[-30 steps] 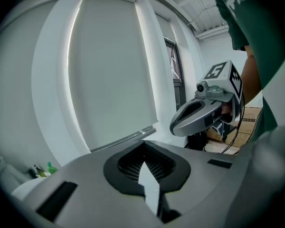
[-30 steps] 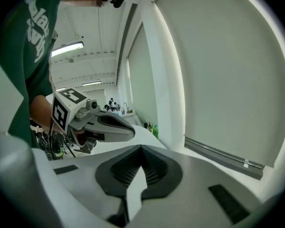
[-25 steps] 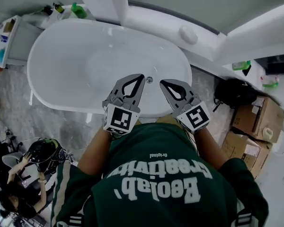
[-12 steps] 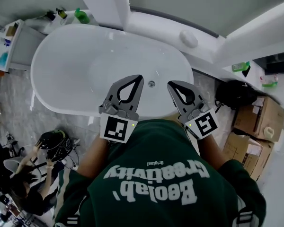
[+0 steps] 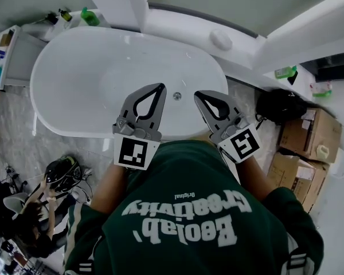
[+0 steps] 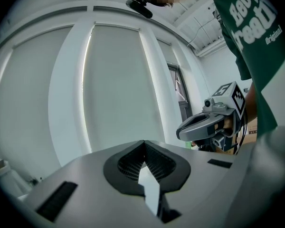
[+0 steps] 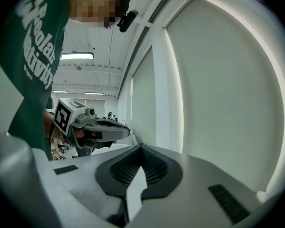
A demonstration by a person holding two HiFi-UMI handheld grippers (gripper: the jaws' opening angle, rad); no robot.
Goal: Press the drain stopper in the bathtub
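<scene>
In the head view a white oval bathtub (image 5: 74, 67) lies below me, and its small round metal drain stopper (image 5: 176, 96) sits in the floor near the near end. My left gripper (image 5: 159, 87) hangs shut above the near rim, its tip just left of the stopper. The right gripper (image 5: 198, 96) is also shut, with its tip just right of the stopper. Neither one touches the stopper. The left gripper view looks over the shut left gripper (image 6: 144, 142) at a white wall, with the right gripper (image 6: 185, 130) at the side. In the right gripper view the right gripper (image 7: 141, 147) is shut and empty.
Bottles (image 5: 90, 17) stand on the ledge at the tub's far left end, and a round white fitting (image 5: 221, 39) on the far ledge. A black bag (image 5: 281, 105) and cardboard boxes (image 5: 309, 136) lie right. A helmet (image 5: 60, 173) and a seated person (image 5: 23, 216) are lower left.
The head view has shifted a little. Both grippers stay shut above the tub's near rim, either side of the stopper.
</scene>
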